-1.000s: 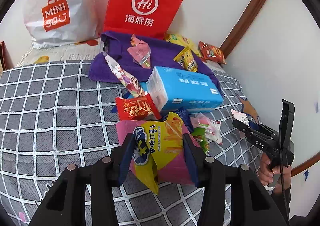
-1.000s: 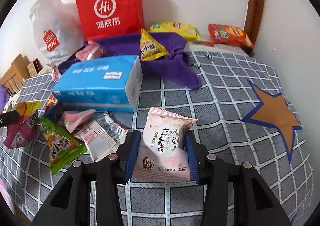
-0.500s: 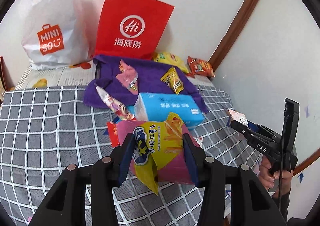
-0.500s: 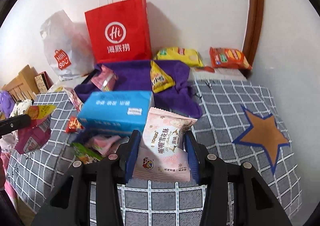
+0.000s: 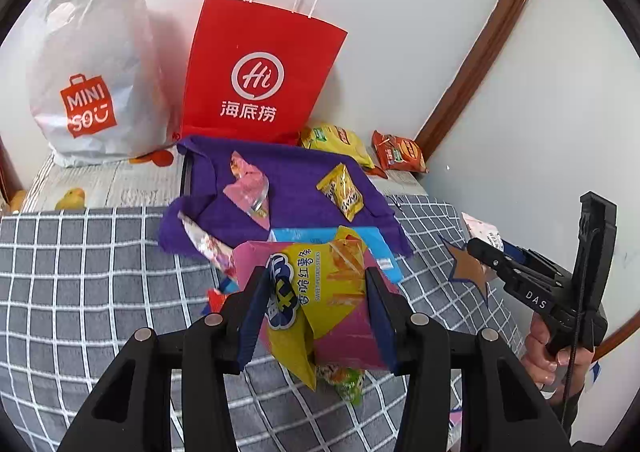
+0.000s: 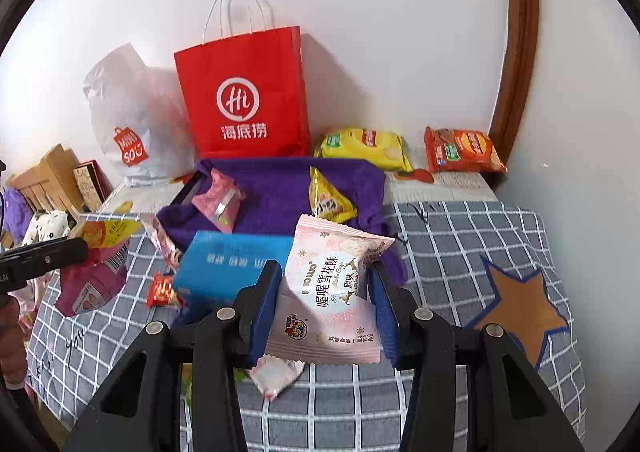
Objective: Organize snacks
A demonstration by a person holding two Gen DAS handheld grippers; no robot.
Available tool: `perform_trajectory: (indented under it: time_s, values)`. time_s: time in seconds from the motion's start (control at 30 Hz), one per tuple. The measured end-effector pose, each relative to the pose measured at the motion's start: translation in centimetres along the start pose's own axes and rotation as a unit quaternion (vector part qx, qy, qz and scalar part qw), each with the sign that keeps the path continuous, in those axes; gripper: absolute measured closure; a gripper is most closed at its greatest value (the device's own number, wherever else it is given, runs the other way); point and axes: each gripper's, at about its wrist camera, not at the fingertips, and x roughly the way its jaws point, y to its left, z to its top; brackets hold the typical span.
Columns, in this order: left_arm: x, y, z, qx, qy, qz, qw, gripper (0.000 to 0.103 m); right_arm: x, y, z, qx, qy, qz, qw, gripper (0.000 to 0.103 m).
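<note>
My left gripper [image 5: 316,306] is shut on a yellow and pink sweet potato sticks packet [image 5: 320,292], held above the checked bed cover; it also shows in the right wrist view [image 6: 96,256]. My right gripper [image 6: 324,308] is shut on a pale pink snowflake crisp packet [image 6: 328,296], also lifted; it shows at the right of the left wrist view [image 5: 486,248]. A red paper bag [image 6: 248,100] stands open-topped against the wall. A purple cloth [image 6: 280,188] holds a pink packet [image 6: 220,202] and a yellow packet [image 6: 326,200]. A blue tissue pack [image 6: 228,268] lies in front.
A white Miniso plastic bag [image 5: 92,84] stands left of the red bag. A yellow chip bag [image 6: 364,144] and an orange snack bag [image 6: 462,150] lie by the wall at right. Several small packets lie around the tissue pack. The wooden door frame [image 6: 516,52] rises at the right.
Both grippers have risen and drawn back from the bed with their packets held. The red bag's handles and top have come into view.
</note>
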Motion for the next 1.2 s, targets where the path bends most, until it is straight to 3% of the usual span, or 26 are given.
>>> perform_trajectory:
  time_s: [0.33,0.67,0.83,1.03,1.2]
  values:
    - [1.9,0.7,4.5,0.001,-0.002,0.008,1.0,0.058,2.7,0.5,4.8,-0.017,-0.015,0.006,1.0,0.058]
    - [5.0,2.0,9.0,0.004,-0.008,0.034,0.9994,0.059,8.2,0.2,8.8,-0.013,-0.005,0.015,1.0,0.058]
    - [7.0,2.6,10.9,-0.001,-0.012,0.024,0.9996,0.062,11.1,0.2,10.6,-0.009,-0.003,0.023,1.0,0.058]
    - [9.9,3.3,11.6,-0.003,0.003,0.022,0.9998,0.064,14.5,1.2,10.8,-0.022,0.014,0.03,0.999,0.058]
    - [11.6,4.3,11.7,-0.005,0.019,0.052,0.9984,0.064,17.2,1.9,10.6,-0.034,0.037,0.035,0.998,0.058]
